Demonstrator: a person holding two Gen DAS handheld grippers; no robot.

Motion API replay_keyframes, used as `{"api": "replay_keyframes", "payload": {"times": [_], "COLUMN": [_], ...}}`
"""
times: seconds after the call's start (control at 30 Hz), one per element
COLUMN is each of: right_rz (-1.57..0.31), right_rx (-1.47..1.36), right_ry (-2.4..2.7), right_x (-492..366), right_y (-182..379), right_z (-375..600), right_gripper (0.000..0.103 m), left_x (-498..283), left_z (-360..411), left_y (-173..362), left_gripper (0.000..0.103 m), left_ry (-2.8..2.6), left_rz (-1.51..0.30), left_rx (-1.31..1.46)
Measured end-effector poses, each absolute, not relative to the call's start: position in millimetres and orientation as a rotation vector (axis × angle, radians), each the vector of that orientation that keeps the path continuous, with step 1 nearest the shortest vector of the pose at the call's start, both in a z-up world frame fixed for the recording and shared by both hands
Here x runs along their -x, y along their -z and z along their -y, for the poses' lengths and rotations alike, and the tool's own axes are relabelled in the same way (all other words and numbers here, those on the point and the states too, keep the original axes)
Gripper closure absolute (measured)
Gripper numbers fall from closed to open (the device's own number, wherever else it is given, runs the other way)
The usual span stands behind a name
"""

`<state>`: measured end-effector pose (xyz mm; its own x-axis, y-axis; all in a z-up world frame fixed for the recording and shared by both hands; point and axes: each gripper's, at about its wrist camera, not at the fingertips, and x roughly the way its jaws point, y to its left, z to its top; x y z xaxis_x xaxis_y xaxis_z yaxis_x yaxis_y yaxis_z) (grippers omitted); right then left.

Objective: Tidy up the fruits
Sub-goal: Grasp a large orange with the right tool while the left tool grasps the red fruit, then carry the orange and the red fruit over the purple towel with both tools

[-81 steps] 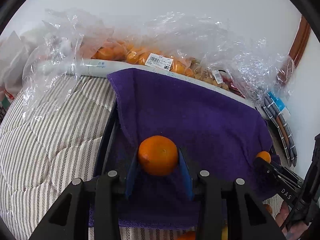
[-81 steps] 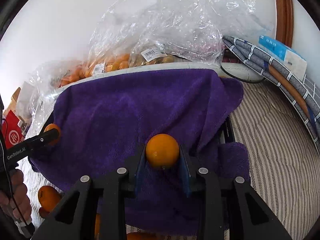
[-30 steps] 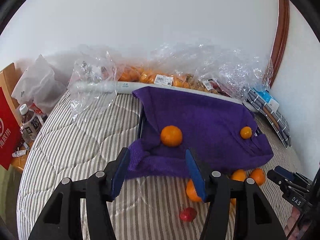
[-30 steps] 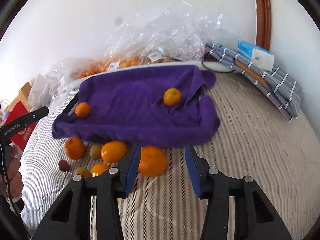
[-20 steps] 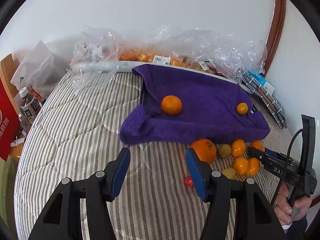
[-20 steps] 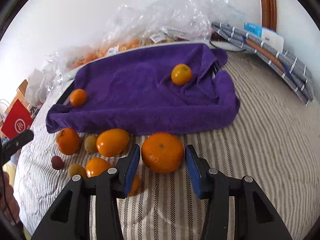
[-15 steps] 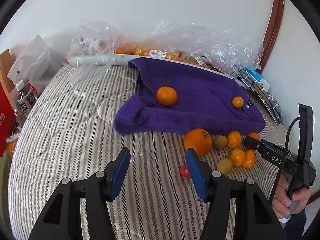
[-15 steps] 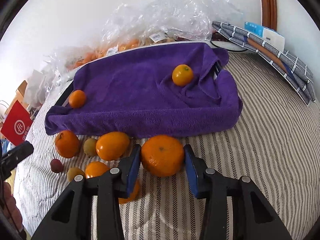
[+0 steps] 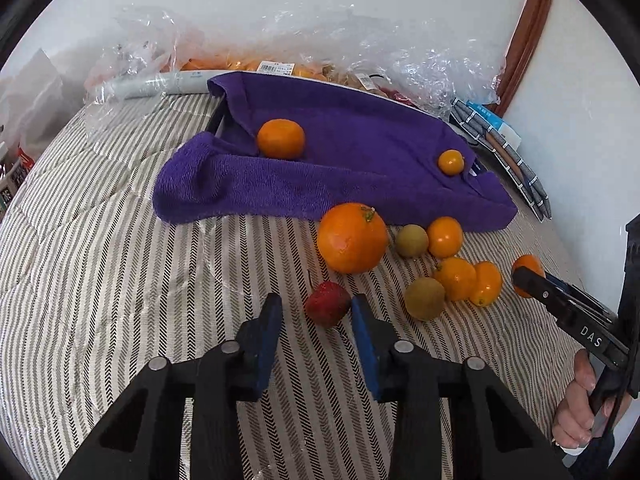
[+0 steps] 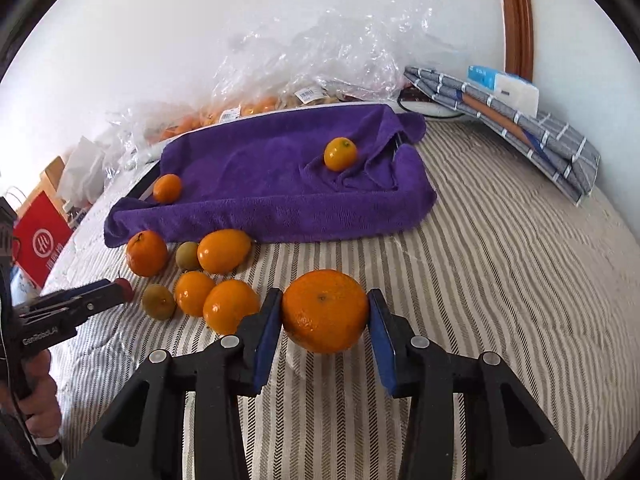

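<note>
A purple towel [image 9: 360,148] covers a tray at the back, with two oranges [image 9: 281,139] [image 9: 451,162] lying on it. Several loose fruits lie on the striped bed cover [image 9: 100,260] in front: a big orange [image 9: 352,238], smaller oranges and two greenish-brown fruits [image 9: 425,298]. My left gripper [image 9: 316,304] is low over a small red fruit [image 9: 328,308]; its jaws are closing, the right pad touching it and a gap at the left pad. My right gripper [image 10: 324,298] is shut on a large orange [image 10: 325,311] resting on the cover.
Clear plastic bags of fruit [image 9: 280,68] line the wall behind the towel. A folded striped cloth [image 10: 520,120] with a blue-white box lies at the back right. A red paper bag [image 10: 40,240] stands at the far left. A hand [image 9: 580,412] holds the right gripper.
Both grippers left their oranges on the towel and drew back. The left one sank to the red fruit and its jaws narrowed around it. The right one closed on the large orange.
</note>
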<state>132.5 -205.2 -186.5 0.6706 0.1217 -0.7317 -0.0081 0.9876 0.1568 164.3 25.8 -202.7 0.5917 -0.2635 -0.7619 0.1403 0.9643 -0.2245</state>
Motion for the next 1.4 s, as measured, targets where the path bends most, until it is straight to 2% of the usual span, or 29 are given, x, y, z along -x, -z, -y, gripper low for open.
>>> {"api": "replay_keyframes", "payload": {"times": [0.07,0.47,0.63,1.4], "right_rz": [-0.838,-0.861,-0.858,-0.798], "right_rx": [-0.168,-0.084,-0.090,-0.155], "right_ry": [-0.080,-0.067,-0.071,-0.167], "right_x": [-131.4,-134.1,-133.7,-125.2], "right_y": [188.9,194.5,194.5,188.2], "right_z": [207.7,193.9,195.7,200.8], "right_gripper": [0.061,0.061,0.061,0.061], "left_x": [-163.8,-162.9,-158.4,-148.7], "left_z": [-25.0,-38.5,-55.6,-53.8], "left_y": [202.9,205.9,203.8,187.3], "left_gripper": [0.081,0.081,0.081,0.081], "left_ry": [0.252,0.277,0.293,0.276], "left_rz": [-0.902,-0.880,-0.826,-0.718], "left_rx": [0.138,0.212,0.329,0.285]}}
